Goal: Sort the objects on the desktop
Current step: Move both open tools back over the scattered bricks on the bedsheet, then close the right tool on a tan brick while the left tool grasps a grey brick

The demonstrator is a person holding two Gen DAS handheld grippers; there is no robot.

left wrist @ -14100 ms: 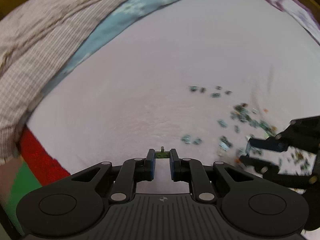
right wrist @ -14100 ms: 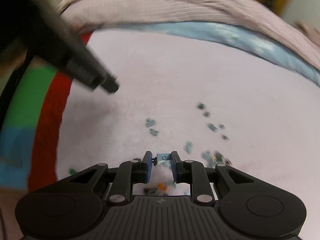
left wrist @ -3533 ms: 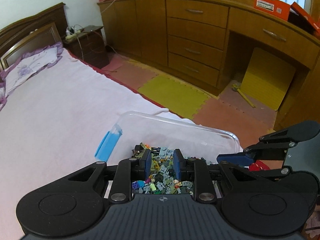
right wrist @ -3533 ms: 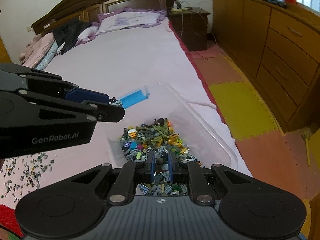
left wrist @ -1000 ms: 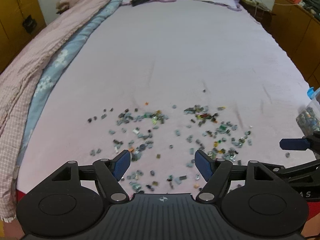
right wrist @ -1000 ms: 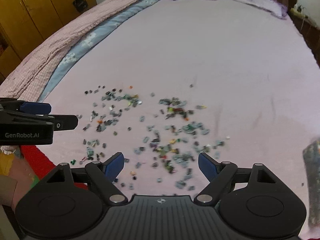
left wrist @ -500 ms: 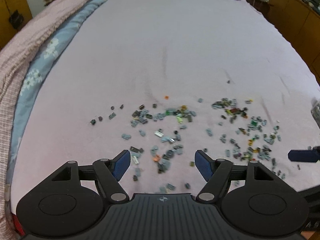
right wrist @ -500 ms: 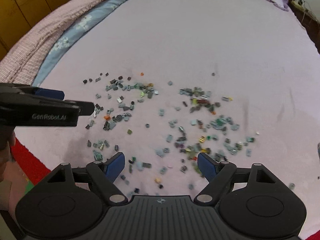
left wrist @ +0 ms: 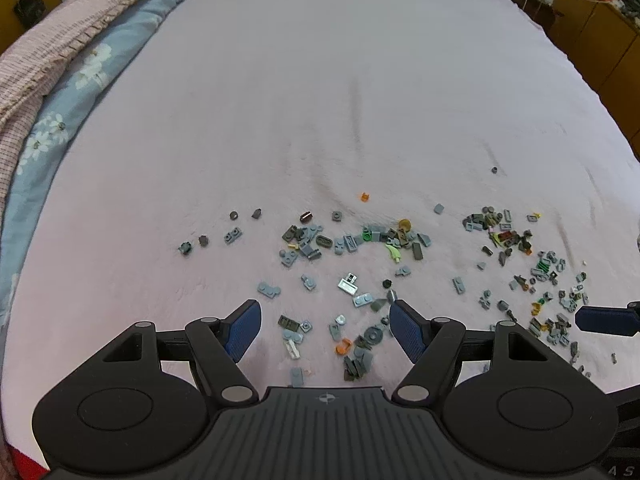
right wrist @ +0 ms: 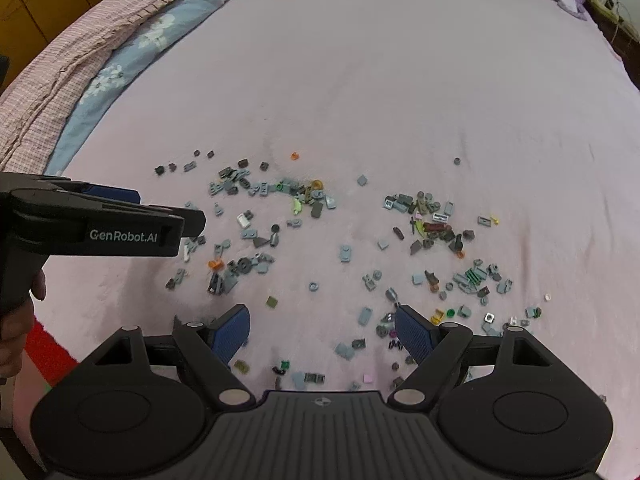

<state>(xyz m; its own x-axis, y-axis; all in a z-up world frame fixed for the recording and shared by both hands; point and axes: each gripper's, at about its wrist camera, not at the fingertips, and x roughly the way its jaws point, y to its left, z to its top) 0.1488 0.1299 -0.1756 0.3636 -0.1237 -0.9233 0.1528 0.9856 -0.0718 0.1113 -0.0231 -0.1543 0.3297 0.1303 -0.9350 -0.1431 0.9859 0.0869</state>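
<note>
While both tools gape, bricks scatter near, perhaps past, bed edge.

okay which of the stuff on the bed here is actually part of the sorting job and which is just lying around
Part of the job:
scattered small plastic building-brick pieces
open left gripper
open right gripper

Just lying about:
pale pink bedsheet
blue floral quilt
pink checked blanket
brown wooden cabinet

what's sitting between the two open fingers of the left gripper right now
In the left wrist view, small scattered bricks lie on the pink sheet between the open left gripper fingers, including an orange piece.
</note>
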